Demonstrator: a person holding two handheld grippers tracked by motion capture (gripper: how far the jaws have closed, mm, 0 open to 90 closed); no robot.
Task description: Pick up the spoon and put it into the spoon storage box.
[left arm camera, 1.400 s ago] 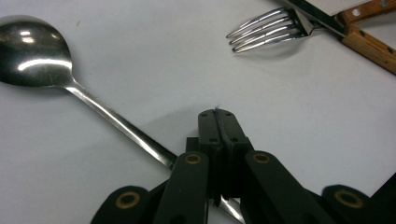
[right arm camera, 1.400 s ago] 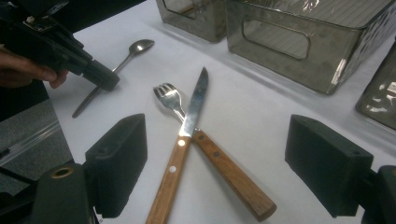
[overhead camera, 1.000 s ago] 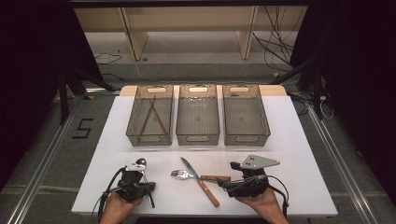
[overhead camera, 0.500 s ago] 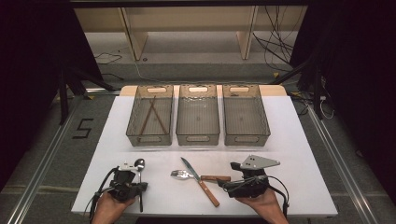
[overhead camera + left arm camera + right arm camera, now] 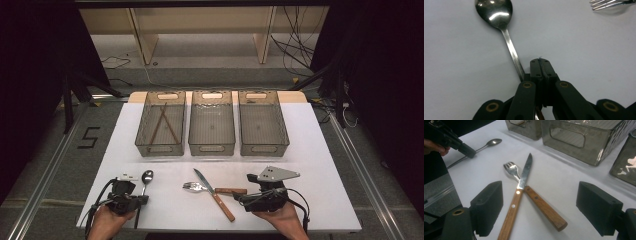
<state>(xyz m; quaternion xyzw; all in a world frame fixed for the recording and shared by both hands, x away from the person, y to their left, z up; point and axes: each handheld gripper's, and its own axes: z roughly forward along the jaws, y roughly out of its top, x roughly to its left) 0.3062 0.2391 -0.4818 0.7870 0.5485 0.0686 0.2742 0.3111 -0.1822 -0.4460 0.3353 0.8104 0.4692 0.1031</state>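
A steel spoon [image 5: 496,13] lies on the white table [image 5: 165,200], bowl away from me. My left gripper [image 5: 540,62] is shut, its tips resting just right of the spoon's handle, which runs under the left jaw. In the high view the left gripper [image 5: 144,200] sits at the front left over the spoon [image 5: 146,176]. A wooden-handled knife [image 5: 524,176] lies crossed over a wooden-handled fork [image 5: 511,168]. My right gripper [image 5: 542,207] stands wide open, with both wooden handles between its pads and neither pad touching them. The high view has the right gripper [image 5: 242,196] just right of the knife [image 5: 215,195].
Three clear grey bins stand in a row behind the cutlery: the left bin [image 5: 142,127] holds chopsticks [image 5: 162,125], then a middle bin [image 5: 211,147] and a right bin [image 5: 263,148]. The table's front edge runs close under both hands.
My left gripper has slid to the left along the table's front, still shut. The right gripper, spoon, knife and fork have stayed where they were.
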